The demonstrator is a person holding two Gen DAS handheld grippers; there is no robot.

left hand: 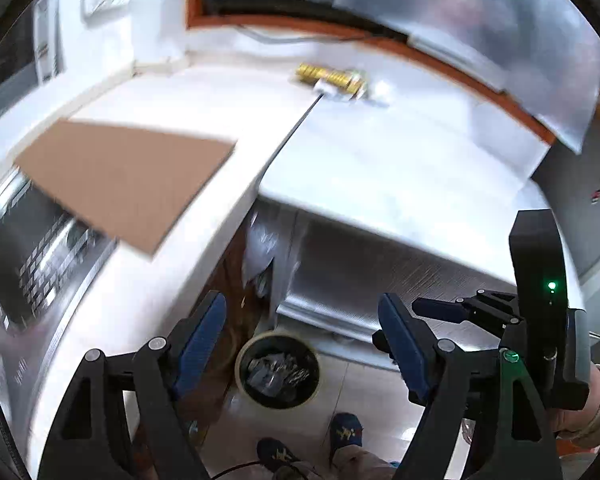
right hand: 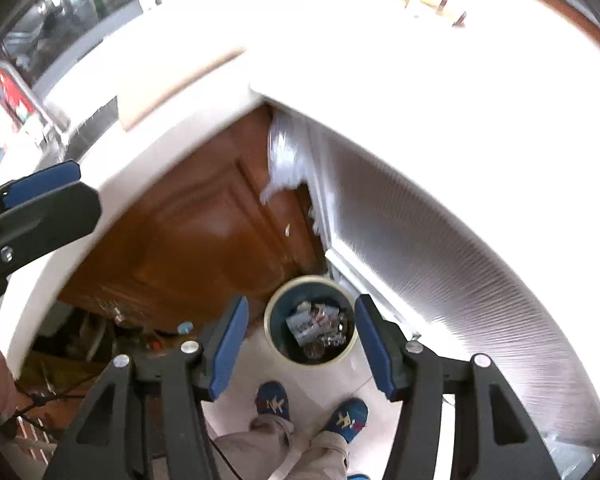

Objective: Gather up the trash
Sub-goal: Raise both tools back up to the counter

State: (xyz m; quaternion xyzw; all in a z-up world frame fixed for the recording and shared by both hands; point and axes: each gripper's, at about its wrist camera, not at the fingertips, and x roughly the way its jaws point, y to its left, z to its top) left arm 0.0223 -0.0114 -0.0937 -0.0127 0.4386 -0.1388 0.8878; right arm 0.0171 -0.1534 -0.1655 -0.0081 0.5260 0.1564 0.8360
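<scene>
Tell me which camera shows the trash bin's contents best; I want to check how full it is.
The right wrist view: the trash bin sits unobstructed between the open right gripper, its crumpled scraps visible. The left wrist view shows the bin darker and blurrier.

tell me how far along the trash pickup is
Done: the bin on the floor already holds crumpled wrappers. In hand: nothing; the left gripper and right gripper are both open and empty. Left: the gold wrapper and white wad on the counter.
</scene>
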